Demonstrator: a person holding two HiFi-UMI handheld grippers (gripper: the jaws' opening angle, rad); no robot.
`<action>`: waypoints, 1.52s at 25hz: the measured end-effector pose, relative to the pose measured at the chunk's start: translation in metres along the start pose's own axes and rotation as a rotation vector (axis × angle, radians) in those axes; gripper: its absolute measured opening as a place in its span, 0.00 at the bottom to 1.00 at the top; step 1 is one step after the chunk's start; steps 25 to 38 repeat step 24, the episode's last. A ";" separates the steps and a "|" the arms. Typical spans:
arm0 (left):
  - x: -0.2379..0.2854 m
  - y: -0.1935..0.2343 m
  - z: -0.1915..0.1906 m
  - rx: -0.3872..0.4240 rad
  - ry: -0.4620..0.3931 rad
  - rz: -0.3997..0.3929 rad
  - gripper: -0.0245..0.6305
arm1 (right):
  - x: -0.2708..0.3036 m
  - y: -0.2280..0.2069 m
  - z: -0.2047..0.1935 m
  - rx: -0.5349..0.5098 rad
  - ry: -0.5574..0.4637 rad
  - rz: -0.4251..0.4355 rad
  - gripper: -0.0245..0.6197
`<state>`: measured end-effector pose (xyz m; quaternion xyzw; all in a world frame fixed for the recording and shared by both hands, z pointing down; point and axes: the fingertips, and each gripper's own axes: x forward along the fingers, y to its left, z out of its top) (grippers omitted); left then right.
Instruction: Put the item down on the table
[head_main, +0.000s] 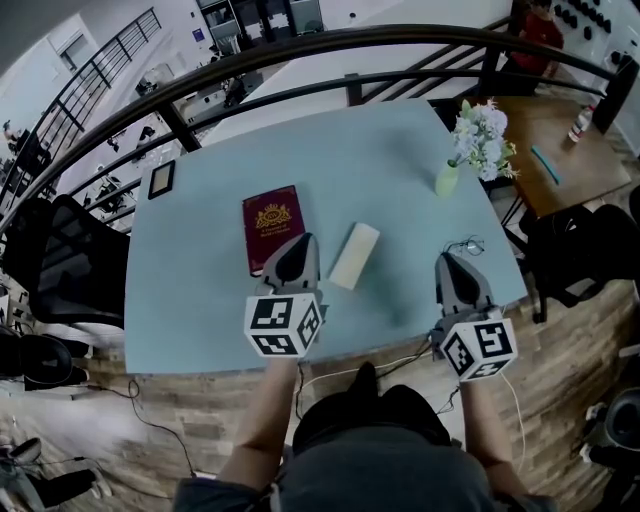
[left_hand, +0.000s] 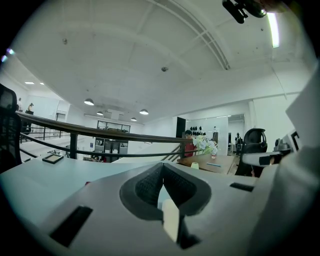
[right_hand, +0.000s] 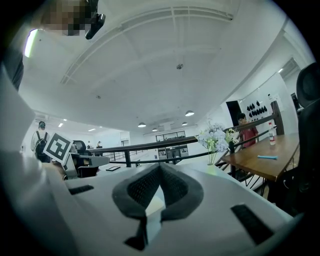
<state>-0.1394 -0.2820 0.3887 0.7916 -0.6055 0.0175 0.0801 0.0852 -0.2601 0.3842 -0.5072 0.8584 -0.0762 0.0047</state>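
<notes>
At the far left a black office chair (head_main: 60, 260) stands off the edge of the pale blue bench (head_main: 200, 300), and a small dark picture frame (head_main: 161, 179) lies flat near the bench's far left corner. Right of it, towards the middle, a dark red booklet (head_main: 268, 220) with a gold crest lies flat on the bench, cover up. The left tongs (head_main: 298, 242) hang over the booklet's near right corner, pointing away from the person. The left gripper view shows their two dark pads (left_hand: 150, 185) pressed together at the tip with nothing between them. Just to the right of these tongs a cream block (head_main: 355, 255) lies flat on the bench, slanted, with its near end beside the tongs; whether they touch cannot be made out. The booklet lies on one side of the left tongs and the block on the other, and neither is held. Well to the right of the block, the right tongs (head_main: 447, 262) hover above the bench's near right edge. They are closed too, pads meeting and empty. Beyond them, at the far right, a pale green vase (head_main: 447, 180) of white flowers (head_main: 480, 135) stands upright.
</notes>
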 end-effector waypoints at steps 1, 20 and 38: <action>-0.001 0.000 0.001 0.000 -0.002 0.002 0.05 | 0.000 0.000 0.000 -0.002 0.001 0.001 0.04; -0.005 0.002 0.002 -0.017 -0.019 0.005 0.05 | -0.006 0.002 0.003 -0.016 -0.013 -0.004 0.04; -0.006 0.005 0.002 -0.017 -0.018 0.001 0.05 | -0.005 0.005 0.001 -0.014 -0.012 -0.006 0.04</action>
